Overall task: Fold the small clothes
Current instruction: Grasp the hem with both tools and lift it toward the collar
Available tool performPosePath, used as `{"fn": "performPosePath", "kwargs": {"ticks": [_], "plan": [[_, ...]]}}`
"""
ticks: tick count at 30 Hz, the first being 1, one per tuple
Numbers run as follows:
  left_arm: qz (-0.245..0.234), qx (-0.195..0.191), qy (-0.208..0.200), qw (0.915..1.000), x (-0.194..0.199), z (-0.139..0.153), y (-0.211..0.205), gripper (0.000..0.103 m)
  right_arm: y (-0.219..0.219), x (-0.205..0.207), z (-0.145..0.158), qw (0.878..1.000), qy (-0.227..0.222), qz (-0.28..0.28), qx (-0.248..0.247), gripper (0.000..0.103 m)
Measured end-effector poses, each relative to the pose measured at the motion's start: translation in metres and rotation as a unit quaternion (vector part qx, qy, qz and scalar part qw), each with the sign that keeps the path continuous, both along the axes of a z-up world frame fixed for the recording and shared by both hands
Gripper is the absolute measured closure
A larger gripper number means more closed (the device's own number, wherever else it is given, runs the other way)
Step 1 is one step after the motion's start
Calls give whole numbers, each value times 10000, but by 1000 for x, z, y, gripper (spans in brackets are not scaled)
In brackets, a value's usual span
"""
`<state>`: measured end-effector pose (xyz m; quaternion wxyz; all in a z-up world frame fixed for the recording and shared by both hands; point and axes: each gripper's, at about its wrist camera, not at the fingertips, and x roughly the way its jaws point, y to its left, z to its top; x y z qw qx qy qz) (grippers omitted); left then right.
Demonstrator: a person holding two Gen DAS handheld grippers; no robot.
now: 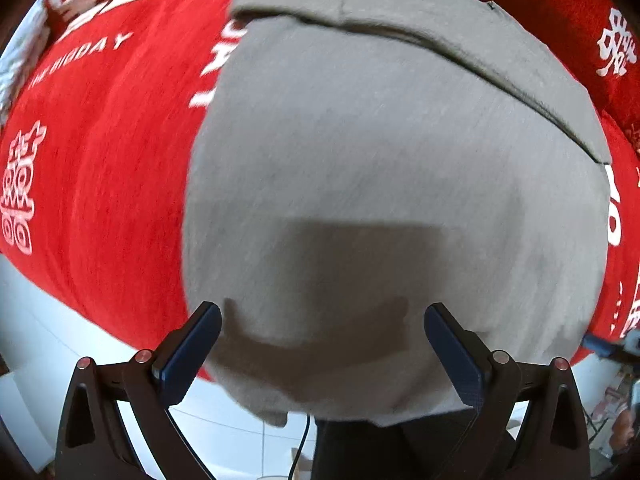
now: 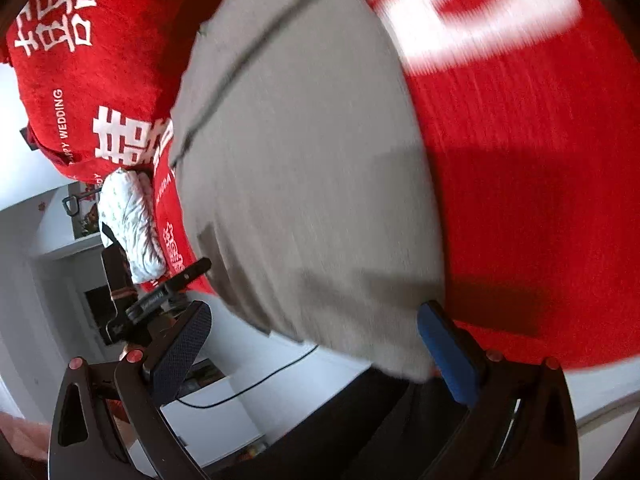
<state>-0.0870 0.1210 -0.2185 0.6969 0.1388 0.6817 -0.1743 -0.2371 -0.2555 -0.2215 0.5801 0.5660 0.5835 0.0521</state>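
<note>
A grey garment lies flat on a red cloth with white lettering; a folded layer crosses its far part. My left gripper hovers open over the garment's near edge, with nothing between its fingers. In the right wrist view the same grey garment fills the middle, blurred by motion. My right gripper is open above its near edge, holding nothing. Its blue right fingertip sits by the garment's right side, the left fingertip beyond the cloth's edge.
The red cloth ends close in front of both grippers, with white floor and a black cable below. A white quilted bundle lies at the cloth's left in the right wrist view, beside the other gripper's black body.
</note>
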Motion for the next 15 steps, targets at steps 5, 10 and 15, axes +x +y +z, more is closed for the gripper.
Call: {"fn": "performPosePath", "kwargs": {"ticks": [5,10,15], "plan": [[238,86,153,9996,-16,-19,39,1,24,-27,-14,9997,251,-3,-79,0],[578,-234,523,9967,-24,-46,71,1,39,-38,-31,9994,322,-3,-83,0],[692,-548,811,9928,-34,-59,78,1,58,-35,-38,9994,301,193,-8,0]]}}
